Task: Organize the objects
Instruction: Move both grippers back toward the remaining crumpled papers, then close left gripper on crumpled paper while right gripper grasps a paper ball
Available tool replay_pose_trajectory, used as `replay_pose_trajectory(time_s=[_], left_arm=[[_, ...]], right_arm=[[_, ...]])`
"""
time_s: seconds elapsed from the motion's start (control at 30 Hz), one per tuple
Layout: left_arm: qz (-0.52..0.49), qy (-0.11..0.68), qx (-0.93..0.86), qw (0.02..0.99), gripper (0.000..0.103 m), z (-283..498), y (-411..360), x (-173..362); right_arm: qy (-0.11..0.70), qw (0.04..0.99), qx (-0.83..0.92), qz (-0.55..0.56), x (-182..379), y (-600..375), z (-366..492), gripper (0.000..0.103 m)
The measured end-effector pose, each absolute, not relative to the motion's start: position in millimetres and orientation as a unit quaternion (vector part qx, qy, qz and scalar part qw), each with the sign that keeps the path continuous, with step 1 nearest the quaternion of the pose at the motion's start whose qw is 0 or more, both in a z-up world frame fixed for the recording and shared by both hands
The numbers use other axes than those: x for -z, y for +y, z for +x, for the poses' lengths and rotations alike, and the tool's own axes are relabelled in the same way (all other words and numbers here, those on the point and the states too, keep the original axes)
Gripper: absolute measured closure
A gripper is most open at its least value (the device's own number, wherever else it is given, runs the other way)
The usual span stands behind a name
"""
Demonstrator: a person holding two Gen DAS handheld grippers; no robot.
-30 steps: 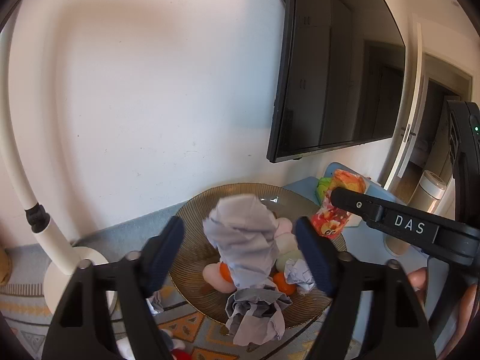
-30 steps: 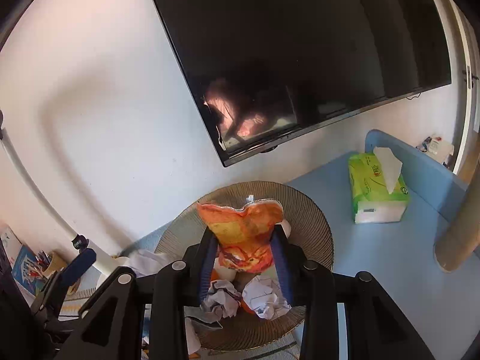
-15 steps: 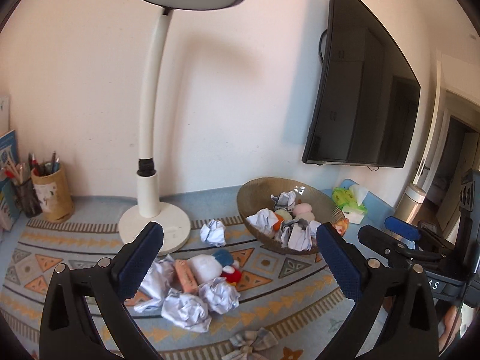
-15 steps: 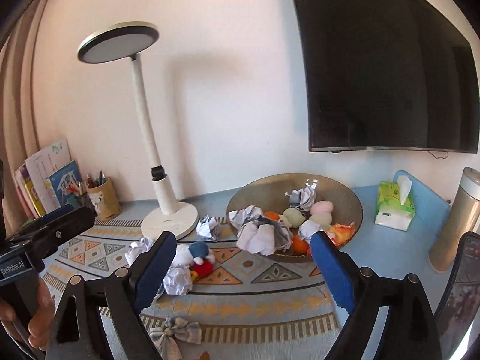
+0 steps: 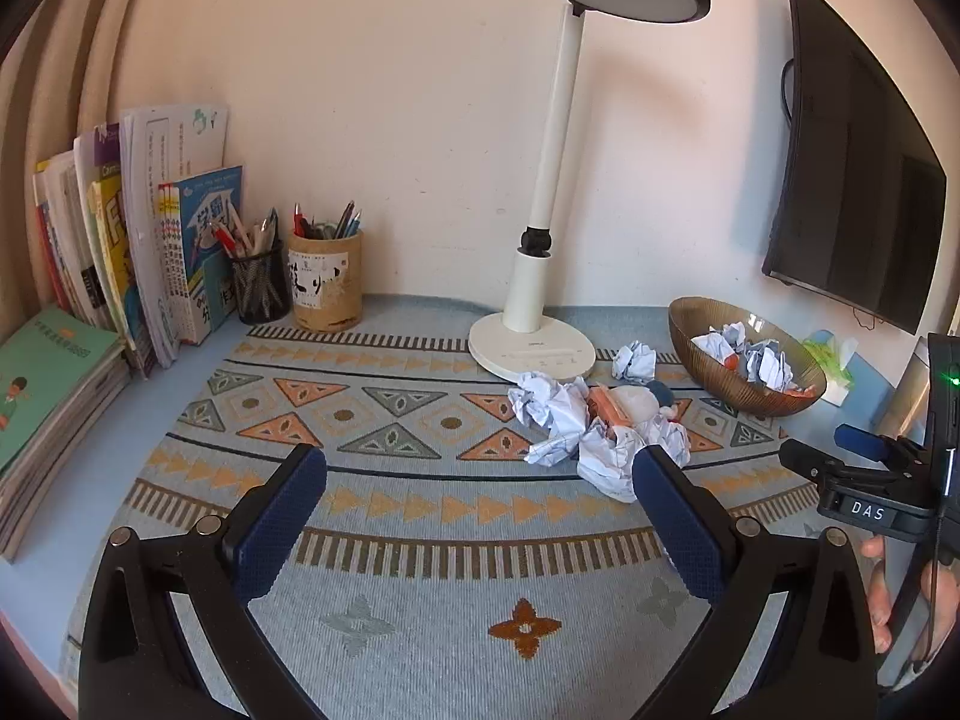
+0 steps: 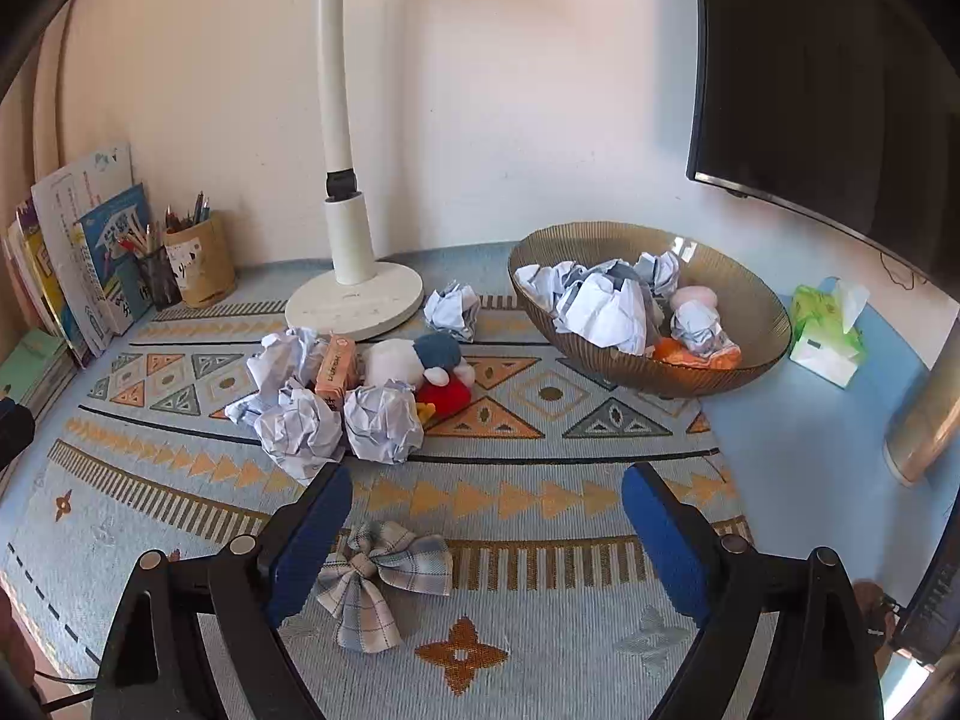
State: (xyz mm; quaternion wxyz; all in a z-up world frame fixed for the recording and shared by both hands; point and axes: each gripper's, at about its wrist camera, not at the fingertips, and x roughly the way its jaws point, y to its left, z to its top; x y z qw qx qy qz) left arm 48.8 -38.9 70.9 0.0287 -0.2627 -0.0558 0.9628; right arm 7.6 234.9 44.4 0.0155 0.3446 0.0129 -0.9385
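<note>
Bright daylight, sharp; fisheye-warped edges, corners perhaps vignetted

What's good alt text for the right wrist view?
Open right gripper hovers empty over a patterned mat, a plaid bow by its left finger. Beyond lie crumpled paper balls, a plush toy and a brown bowl holding more paper.

Cream plaster wall (image 5: 420, 120), bare, sunlit, with soft shadows. Black flat screen (image 5: 858, 192) mounted on wall at right, cable hanging beneath. White desk lamp (image 5: 540, 276), round head, disc base on patterned woven mat (image 5: 420, 540). Blue desk surface (image 6: 810, 450) under mat. Upright books (image 5: 150, 240) at left, against wall; beside them mesh pen cup (image 5: 259, 288) and tan pencil holder (image 5: 326, 288).
</note>
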Motion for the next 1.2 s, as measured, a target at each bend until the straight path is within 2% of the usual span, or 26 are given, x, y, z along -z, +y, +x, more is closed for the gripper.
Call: replay_pose_trajectory(time_s=[0.2,0.43,0.57,0.7,0.8,0.93,1.0,1.07,1.2], left_arm=[[-0.273,-0.033,-0.961,0.012,0.001,82.0,-47.7,-70.3],[-0.226,-0.020,-0.971,-0.079,0.001,157.0,-121.0,-138.9],[-0.215,0.022,-0.972,-0.090,0.001,163.9,-123.5,-160.5],[-0.232,0.003,-0.972,-0.019,0.001,120.3,-90.8,-130.9],[-0.289,-0.017,-0.955,0.061,0.001,59.2,-56.0,-89.0],[-0.381,-0.103,-0.899,0.192,0.001,-18.0,-16.0,-35.3],[-0.412,-0.124,-0.878,0.211,0.003,-44.2,4.8,-13.6],[-0.417,-0.111,-0.878,0.206,0.004,-55.2,24.9,0.6],[-0.425,-0.096,-0.879,0.193,0.005,-72.8,47.9,12.4]], right_arm=[[-0.021,0.020,0.928,0.372,-31.0,240.3,-0.5,0.012],[-0.046,0.027,0.922,0.384,-23.6,251.8,4.8,0.012],[-0.056,0.046,0.921,0.382,-32.7,257.4,12.6,0.012],[-0.071,0.100,0.910,0.396,-34.1,255.8,23.9,0.012],[-0.054,0.107,0.908,0.402,-31.3,252.4,30.3,0.012],[-0.050,0.100,0.902,0.417,-26.6,255.8,14.5,0.013],[-0.097,0.123,0.889,0.431,-25.6,263.2,-6.3,0.017],[-0.141,0.148,0.874,0.441,-23.5,264.6,-31.1,0.021],[-0.140,0.157,0.862,0.461,-11.9,242.6,-77.7,0.026]])
